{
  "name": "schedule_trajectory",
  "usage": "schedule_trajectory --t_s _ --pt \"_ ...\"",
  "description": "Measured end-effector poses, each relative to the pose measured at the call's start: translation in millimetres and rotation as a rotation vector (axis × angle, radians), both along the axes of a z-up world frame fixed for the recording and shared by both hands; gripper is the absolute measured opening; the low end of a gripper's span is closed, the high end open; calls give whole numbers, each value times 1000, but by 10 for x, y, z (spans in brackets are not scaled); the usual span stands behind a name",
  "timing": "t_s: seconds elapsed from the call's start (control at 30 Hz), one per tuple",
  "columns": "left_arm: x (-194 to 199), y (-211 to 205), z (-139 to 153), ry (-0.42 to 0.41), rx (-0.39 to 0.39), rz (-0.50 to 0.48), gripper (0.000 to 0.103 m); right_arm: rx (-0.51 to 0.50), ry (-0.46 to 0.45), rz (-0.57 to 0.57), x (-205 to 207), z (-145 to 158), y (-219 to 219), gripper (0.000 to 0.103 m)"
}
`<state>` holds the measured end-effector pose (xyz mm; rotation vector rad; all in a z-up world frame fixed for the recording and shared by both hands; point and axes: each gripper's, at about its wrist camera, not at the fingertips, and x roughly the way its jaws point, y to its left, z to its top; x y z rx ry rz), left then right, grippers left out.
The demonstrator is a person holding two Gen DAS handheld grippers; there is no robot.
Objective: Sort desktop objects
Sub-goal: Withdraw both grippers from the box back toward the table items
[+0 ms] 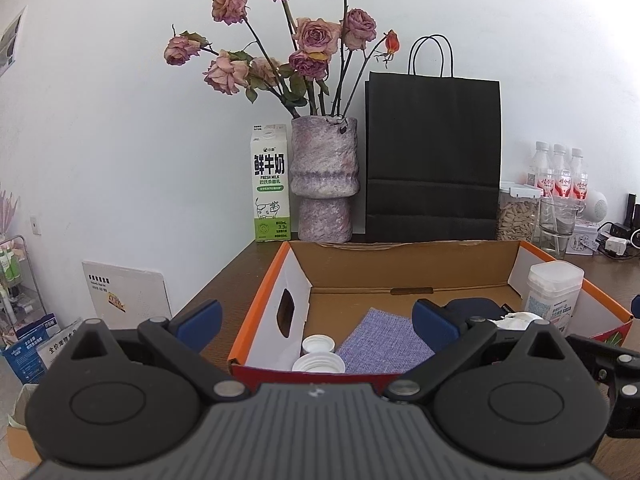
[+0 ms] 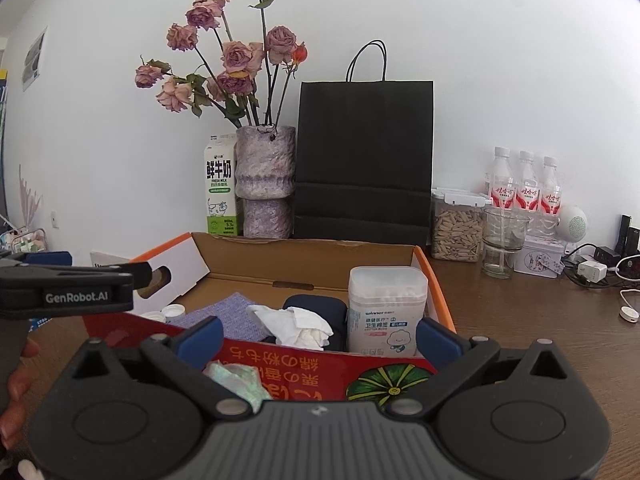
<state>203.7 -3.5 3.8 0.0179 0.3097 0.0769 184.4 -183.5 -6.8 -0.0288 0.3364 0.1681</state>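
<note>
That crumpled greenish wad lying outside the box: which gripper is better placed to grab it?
Probably the right gripper: it is open, and the wad lies just beside its left finger. The left wrist view doesn't show the wad at all.

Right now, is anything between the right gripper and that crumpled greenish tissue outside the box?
Nothing visible. The crumpled tissue lies right between the open right gripper fingers, in front of the cardboard box wall. The box's red front wall stands between it and the inside.
</note>
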Motion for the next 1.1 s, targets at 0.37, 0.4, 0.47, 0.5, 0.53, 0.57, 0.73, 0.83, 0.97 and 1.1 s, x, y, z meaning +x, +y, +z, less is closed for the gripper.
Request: schedule_trajectory --t_s 0.37,0.4,0.47,0.5,0.53,0.57,0.73,0.83,0.97,1.1 --pt "-205 198 -74 26 -17 45 103 -14 -8 5 -179 -107 -90 103" --pt "-225 218 -83 34 -21 47 103 -15 -8 4 -202 -118 -99 103" --pt "-254 266 -103 58 -29 53 103 -16 -3 2 -244 -137 -120 103" --pt "-265 283 -106 67 -31 61 103 -15 2 0 -260 -145 -128 103" --pt "-285 309 -107 70 -35 71 103 -10 7 -1 -285 -155 -137 103" --pt "-307 335 -109 71 -42 76 103 -6 10 -2 -298 -160 -144 103" --pt "-390 460 -129 89 -58 89 103 -7 15 -13 -397 -188 -182 103" --pt "-378 516 -155 137 -55 86 103 -14 20 -21 -440 -210 -206 103" --pt "-325 521 -233 227 -56 19 103 -19 27 -33 -466 -235 -232 103" --pt "-279 499 -282 263 -67 -15 103 -17 40 -43 -465 -248 -258 103"
